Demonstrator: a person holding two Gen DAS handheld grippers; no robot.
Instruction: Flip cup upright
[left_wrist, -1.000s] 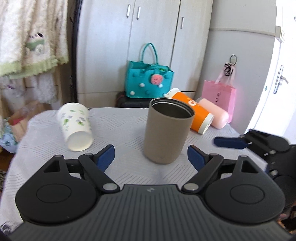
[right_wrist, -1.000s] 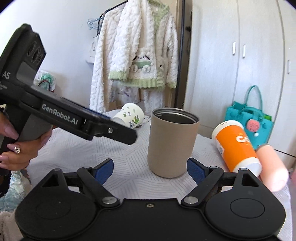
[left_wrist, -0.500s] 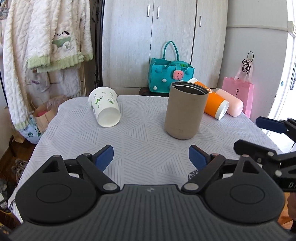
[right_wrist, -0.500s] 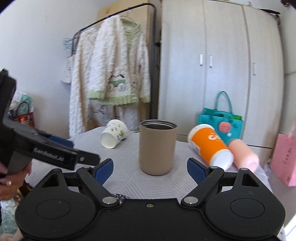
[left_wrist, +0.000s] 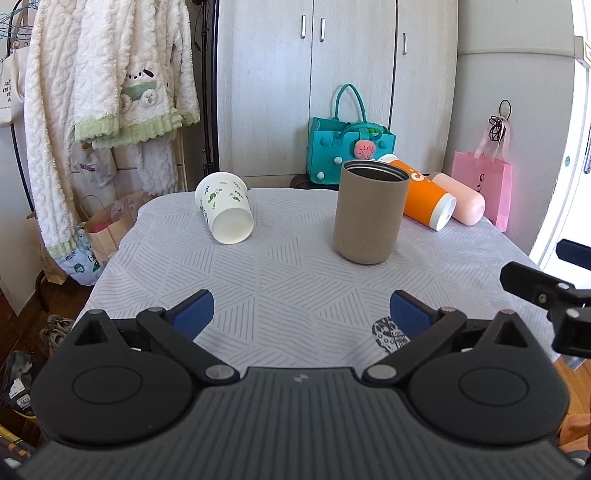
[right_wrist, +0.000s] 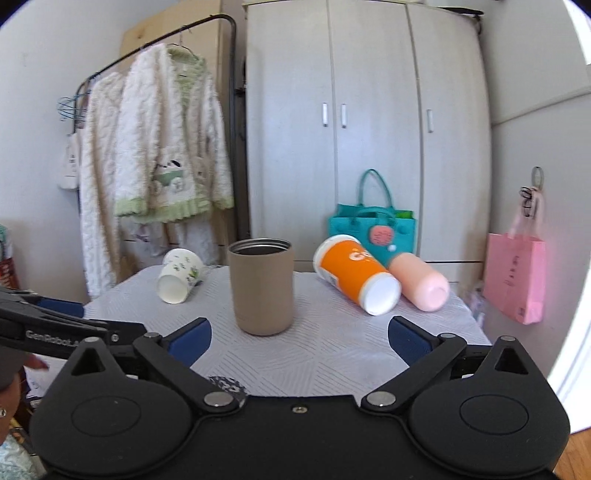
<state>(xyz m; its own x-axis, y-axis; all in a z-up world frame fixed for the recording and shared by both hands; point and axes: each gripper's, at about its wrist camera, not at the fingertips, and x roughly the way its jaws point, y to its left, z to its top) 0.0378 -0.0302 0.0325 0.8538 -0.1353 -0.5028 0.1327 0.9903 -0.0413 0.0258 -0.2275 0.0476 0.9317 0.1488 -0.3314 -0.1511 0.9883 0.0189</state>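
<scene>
A tan steel-lined cup (left_wrist: 370, 214) stands upright on the table (left_wrist: 280, 280), mouth up; it also shows in the right wrist view (right_wrist: 261, 286). A white leaf-print cup (left_wrist: 225, 212) (right_wrist: 179, 275) lies on its side at the left. An orange cup (left_wrist: 424, 197) (right_wrist: 354, 278) and a pink cup (left_wrist: 460, 203) (right_wrist: 419, 282) lie on their sides at the right. My left gripper (left_wrist: 301, 314) is open and empty, well short of the tan cup. My right gripper (right_wrist: 299, 338) is open and empty, just in front of it.
A grey patterned cloth covers the table. A teal bag (left_wrist: 351, 155) and a pink bag (left_wrist: 482, 188) stand behind it by the wardrobe (right_wrist: 369, 129). White robes (left_wrist: 107, 92) hang on a rack at the left. A paper bag (left_wrist: 107, 229) sits on the floor.
Both grippers have pulled back from the upright tan cup, which now looks smaller and farther away. The cups have not moved.
</scene>
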